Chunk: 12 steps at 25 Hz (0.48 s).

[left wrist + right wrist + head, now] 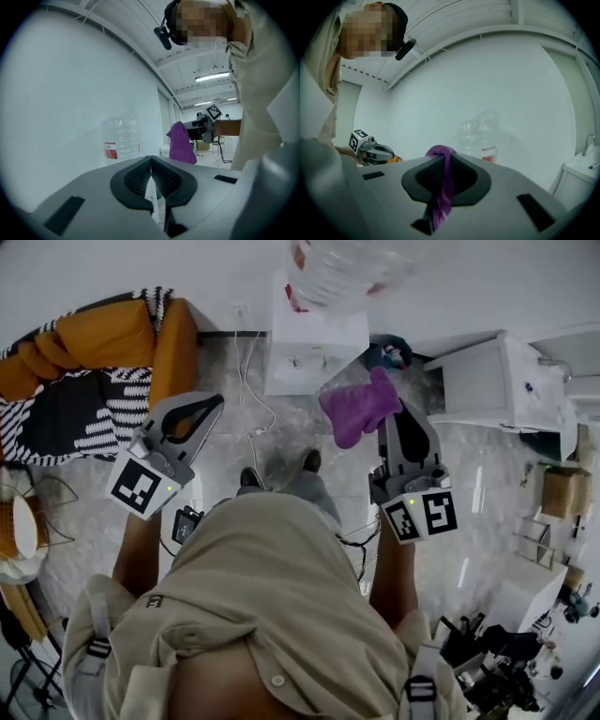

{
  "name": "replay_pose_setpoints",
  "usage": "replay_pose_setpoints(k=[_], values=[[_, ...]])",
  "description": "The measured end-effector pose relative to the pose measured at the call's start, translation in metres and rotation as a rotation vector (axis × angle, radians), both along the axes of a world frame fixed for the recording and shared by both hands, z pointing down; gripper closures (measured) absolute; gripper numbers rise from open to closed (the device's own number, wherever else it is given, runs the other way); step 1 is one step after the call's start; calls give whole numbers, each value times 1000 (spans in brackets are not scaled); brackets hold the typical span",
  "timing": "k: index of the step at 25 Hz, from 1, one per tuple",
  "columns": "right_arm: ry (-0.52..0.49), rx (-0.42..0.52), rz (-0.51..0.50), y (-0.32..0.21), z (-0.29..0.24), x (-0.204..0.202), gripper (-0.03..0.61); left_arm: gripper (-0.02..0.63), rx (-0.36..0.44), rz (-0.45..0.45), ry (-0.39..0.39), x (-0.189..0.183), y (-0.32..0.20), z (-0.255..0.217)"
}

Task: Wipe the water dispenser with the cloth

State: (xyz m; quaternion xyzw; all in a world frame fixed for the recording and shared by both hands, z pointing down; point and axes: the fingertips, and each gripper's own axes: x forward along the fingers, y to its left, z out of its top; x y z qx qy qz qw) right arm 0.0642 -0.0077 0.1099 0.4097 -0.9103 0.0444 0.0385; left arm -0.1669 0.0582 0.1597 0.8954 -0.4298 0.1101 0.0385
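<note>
Right tongs (443, 158): clenched on a fold of the purple cloth (440, 197), which bulges over the tips and trails down between the dark pads.
Left tongs (151, 161): pressed together at the tips with nothing between them, only a thin sliver of light lower down; held on the person's left and aimed forward.
Cloth: it hangs loose from the right tongs in the air above the floor (281, 427). In the head view it sits just beside the lower right corner of the water dispenser (314, 348). It seems to stop short of the white casing, though that angle does not settle whether they touch.
Water dispenser: a white box standing against the wall, straight ahead of the person and between the two tongs.
Bottle (342, 268): clear with a red label, seated on top of the dispenser.
Cable (248, 381): white, running down from the wall and across the floor at the dispenser's left.
Sofa (103, 338): orange, to the left, with a black-and-white striped throw (75, 418) lying on it.
Cabinet (497, 385): white, to the dispenser's right.
</note>
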Motion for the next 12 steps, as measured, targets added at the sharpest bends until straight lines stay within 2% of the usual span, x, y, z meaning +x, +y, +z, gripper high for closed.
replay_pose_setpoints(k=[4,7,12], values=[[-25,-29,18,-10,67,-4,534,597,-16,28,-17,-3,-20,63],[-43,-35,18,-15,95,1,534,597,-18,51,-22,9,-28,89],[-52,-22,11,12,56,34,534,597,-4,100,-11,59,-10,50]])
